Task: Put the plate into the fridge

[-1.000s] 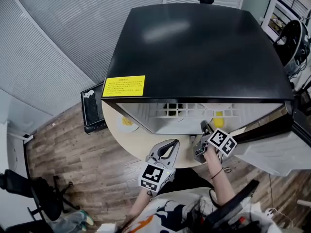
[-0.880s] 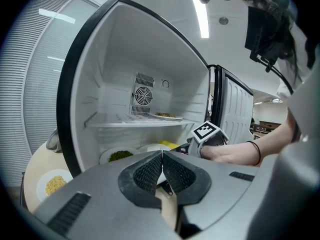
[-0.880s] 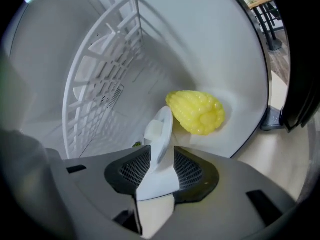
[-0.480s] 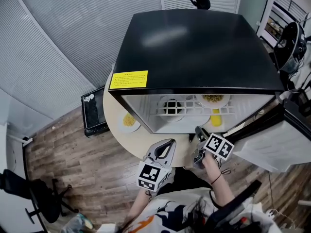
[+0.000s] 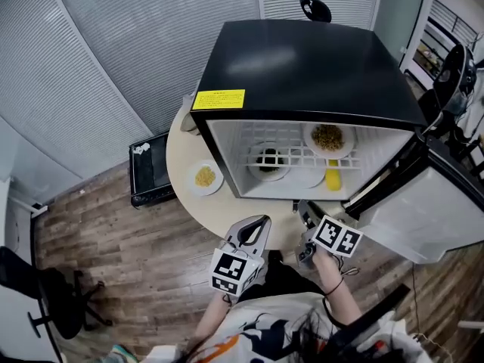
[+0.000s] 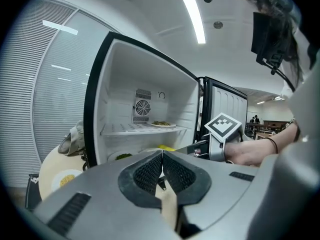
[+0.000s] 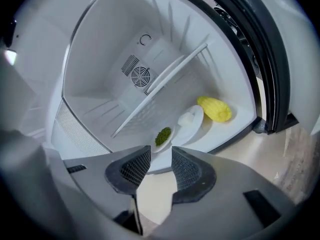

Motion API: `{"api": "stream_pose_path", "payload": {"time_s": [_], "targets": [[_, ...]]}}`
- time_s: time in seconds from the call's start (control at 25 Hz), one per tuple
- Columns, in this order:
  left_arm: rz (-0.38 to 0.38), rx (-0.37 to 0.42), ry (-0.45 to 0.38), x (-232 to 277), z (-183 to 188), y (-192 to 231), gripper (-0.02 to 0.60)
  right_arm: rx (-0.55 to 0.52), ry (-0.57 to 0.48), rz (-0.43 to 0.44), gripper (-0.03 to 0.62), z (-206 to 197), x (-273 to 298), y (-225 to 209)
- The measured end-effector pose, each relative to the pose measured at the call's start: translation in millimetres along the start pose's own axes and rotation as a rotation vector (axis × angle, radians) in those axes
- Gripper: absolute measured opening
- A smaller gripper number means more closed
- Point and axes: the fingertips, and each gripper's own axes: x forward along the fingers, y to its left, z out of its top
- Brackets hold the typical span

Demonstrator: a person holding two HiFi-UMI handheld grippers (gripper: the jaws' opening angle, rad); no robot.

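Plate: we are seeing the plate (image 5: 205, 177), with yellow food on it, sitting on the round table (image 5: 227, 212) just left of the fridge (image 5: 302, 66), outside it and untouched.
Left gripper: we are holding the left gripper (image 6: 162, 155) low in front of the table with its pads pressed together and nothing between them, well short of the plate.
Fridge inside: we are looking into an open cabinet where a dish of greens (image 5: 268, 159) and a piece of corn (image 5: 333, 178) are lying on the floor, and a dish of noodles (image 5: 328, 138) is resting on the wire shelf (image 5: 283, 146).
Right gripper: we are pointing the right gripper (image 7: 161, 158) at the cabinet floor with its jaws spread and empty.
Door: the door (image 5: 423, 203) is standing swung wide to the right.
Progress: we are judging the fridge opened and ready. Grasping the plate, carrying it inside and setting it down are all left to do.
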Motion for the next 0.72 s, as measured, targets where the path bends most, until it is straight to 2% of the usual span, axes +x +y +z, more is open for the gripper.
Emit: {"api": "stream_pose_path", "payload": {"time_s": [0.24, 0.48, 0.72], "targets": [[0.01, 0.001, -0.009, -29, -5, -22, 0.013, -0.048, -0.007, 0.058, 0.138, -18, -39, 23], [0.012, -0.025, -0.009, -54, -20, -47, 0.013, -0.121, -0.007, 0.06, 0.126, -41, -78, 29], [-0.017, -0.037, -0.008, -66, -29, -78, 0.014, -0.156, -0.001, 0.057, 0.12, -59, -114, 27]]}}
